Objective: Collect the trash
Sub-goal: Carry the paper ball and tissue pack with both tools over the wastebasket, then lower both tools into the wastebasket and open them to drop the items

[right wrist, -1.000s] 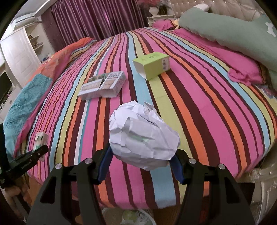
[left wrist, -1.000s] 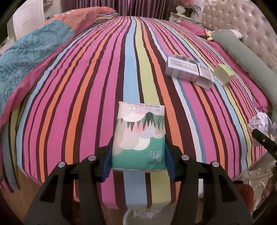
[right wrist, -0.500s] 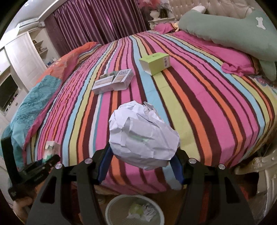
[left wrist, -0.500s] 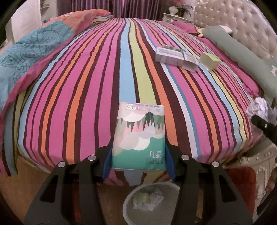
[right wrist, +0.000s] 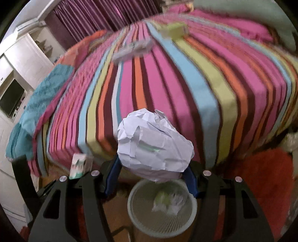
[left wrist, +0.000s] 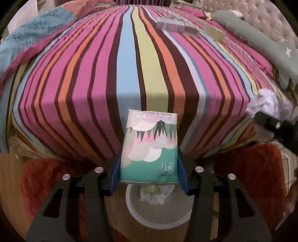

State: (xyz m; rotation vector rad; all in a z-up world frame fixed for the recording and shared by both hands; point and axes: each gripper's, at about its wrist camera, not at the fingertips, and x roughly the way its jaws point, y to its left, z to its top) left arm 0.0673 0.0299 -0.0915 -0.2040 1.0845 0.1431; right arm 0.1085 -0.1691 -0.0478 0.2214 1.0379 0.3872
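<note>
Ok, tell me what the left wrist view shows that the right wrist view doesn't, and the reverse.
Left wrist only: the tufted headboard.

Right wrist only: purple curtains, a white cabinet, a dark screen.

Both: the striped bed, the white mesh bin holding trash, the tissue pack in the left gripper, the crumpled paper in the right gripper.

Crumpled paper ball point(right wrist: 154, 147), glossy plastic tissue pack point(left wrist: 150, 147), mesh wastebasket point(left wrist: 158, 214)
</note>
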